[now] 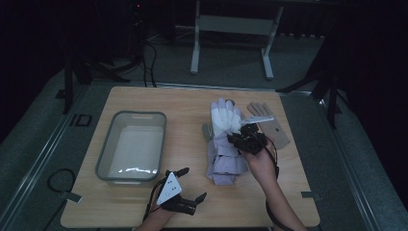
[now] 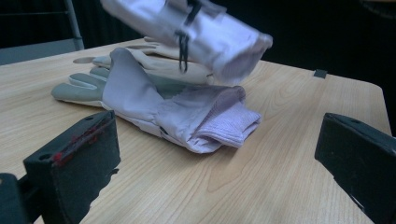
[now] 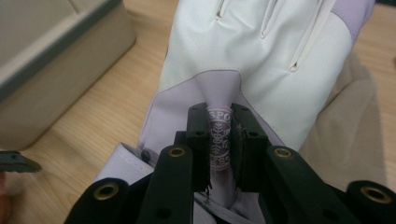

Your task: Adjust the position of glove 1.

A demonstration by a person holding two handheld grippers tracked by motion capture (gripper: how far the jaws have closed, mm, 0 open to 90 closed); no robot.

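Gloves lie in a loose pile right of centre in the high view, and the right gripper (image 1: pixel 239 135) is clamped on the top one, a white and lilac glove (image 1: pixel 226 119). In the right gripper view the jaws pinch a narrow printed tab (image 3: pixel 218 135) near the cuff, with the glove's fingers hanging away toward the top of the frame. The left gripper view shows this glove lifted clear of the desk (image 2: pixel 289 140), tilted, above another lilac glove (image 2: pixel 163 109) lying flat. The glove's long axis runs from cuff at the gripper to fingertips pointing toward the far edge. The grey bin (image 1: pixel 111 137) sits left of centre, well apart from the pile, so the likely carry is leftward across the frame. The right hand (image 1: pixel 262 163) reaches in from the lower right, wrist bent over the pile. The left gripper (image 1: pixel 185 185) rests near the bottom edge just beside the bin, jaws apart and holding nothing.
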